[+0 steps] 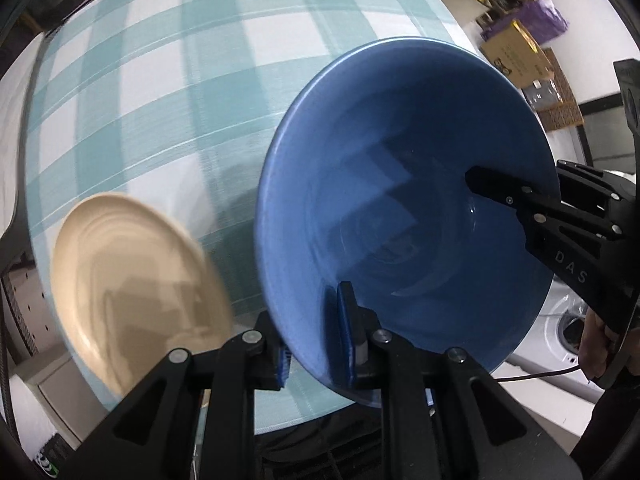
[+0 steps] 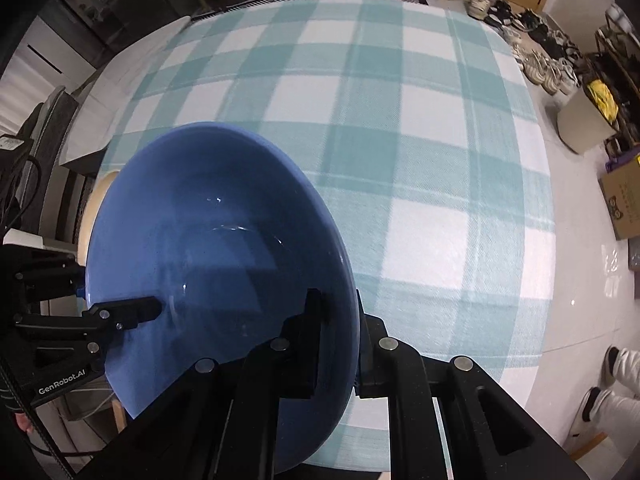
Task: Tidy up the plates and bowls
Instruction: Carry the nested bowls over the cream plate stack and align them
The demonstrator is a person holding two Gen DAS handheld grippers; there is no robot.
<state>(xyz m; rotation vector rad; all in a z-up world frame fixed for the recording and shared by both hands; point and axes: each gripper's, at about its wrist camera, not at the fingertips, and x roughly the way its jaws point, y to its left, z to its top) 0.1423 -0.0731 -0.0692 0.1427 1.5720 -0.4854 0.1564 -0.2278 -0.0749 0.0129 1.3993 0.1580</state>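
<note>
Teal-checked tablecloth (image 2: 400,160), glossy pale floor (image 2: 580,280), shoes (image 2: 540,60), cardboard box (image 1: 516,54)

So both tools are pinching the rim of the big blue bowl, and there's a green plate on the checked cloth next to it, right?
Nearly. The plate beside the blue bowl is cream, not green; the left wrist view shows it. The rest holds: the left tool and the right tool each pinch the bowl's rim, over the checked cloth.
</note>
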